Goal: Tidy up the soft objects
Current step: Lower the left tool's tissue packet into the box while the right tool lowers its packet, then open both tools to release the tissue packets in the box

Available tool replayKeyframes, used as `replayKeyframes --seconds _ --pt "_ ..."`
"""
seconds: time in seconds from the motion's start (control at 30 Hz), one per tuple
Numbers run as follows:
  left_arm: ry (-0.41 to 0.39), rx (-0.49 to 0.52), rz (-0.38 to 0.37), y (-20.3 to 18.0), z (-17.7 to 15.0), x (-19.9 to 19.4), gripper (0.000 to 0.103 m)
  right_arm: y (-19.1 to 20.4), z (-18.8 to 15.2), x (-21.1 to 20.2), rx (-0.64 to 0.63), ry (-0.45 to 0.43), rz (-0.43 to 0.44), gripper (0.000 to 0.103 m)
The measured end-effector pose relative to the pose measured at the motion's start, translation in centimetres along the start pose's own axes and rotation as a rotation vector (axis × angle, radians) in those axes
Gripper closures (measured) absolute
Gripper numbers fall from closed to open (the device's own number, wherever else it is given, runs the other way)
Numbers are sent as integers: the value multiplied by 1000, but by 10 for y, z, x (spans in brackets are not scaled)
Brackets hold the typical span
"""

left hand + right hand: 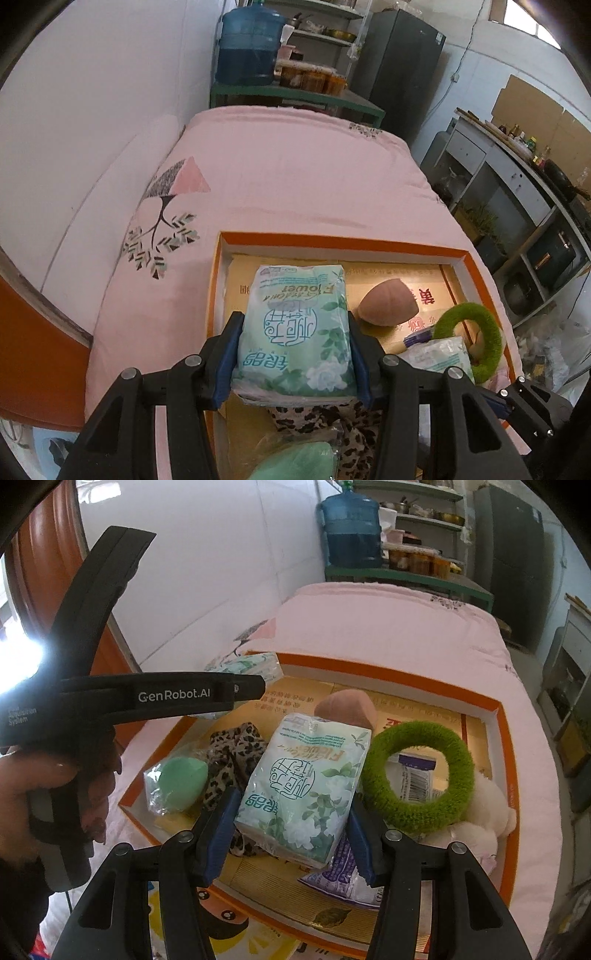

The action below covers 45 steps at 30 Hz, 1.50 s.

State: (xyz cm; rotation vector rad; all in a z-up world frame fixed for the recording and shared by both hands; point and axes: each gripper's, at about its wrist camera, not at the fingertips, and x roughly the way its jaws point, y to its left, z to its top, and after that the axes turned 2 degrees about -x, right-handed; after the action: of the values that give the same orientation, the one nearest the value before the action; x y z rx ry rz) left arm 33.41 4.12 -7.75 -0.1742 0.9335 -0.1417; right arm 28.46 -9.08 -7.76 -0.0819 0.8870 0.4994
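I see a pink bedspread [295, 177] carrying the orange-rimmed box [495, 716], with a blue water jug [251, 44] and shelves behind. My left gripper [293, 354], marked "GenRobot.AI", pinches a green tissue pack [295, 332] over the box. My right gripper [291, 830] pinches a second tissue pack [306, 786], printed "Flower".

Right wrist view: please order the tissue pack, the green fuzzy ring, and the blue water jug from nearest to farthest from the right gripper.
1. Tissue pack: between the right gripper's fingers, in the orange tray.
2. Green fuzzy ring: just to the right of the pack, in the tray.
3. Blue water jug: far back, beyond the pink bed.
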Motion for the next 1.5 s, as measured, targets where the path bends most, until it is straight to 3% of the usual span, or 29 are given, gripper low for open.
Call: replayKeyframes --seconds 0.23,0.7,1.0,1.5 --pt "58 -4 9 2 -5 16 52 -5 4 9 7 2 -9 46" --pt "99 -8 -3 3 -9 29 52 -8 0 11 17 -7 -6 45" --pt "88 -29 -17 5 -9 26 52 -4 -5 7 8 -9 -17 44" --pt "-20 43 4 -14 -12 -15 47 1 -5 -22 1 -51 -35 38"
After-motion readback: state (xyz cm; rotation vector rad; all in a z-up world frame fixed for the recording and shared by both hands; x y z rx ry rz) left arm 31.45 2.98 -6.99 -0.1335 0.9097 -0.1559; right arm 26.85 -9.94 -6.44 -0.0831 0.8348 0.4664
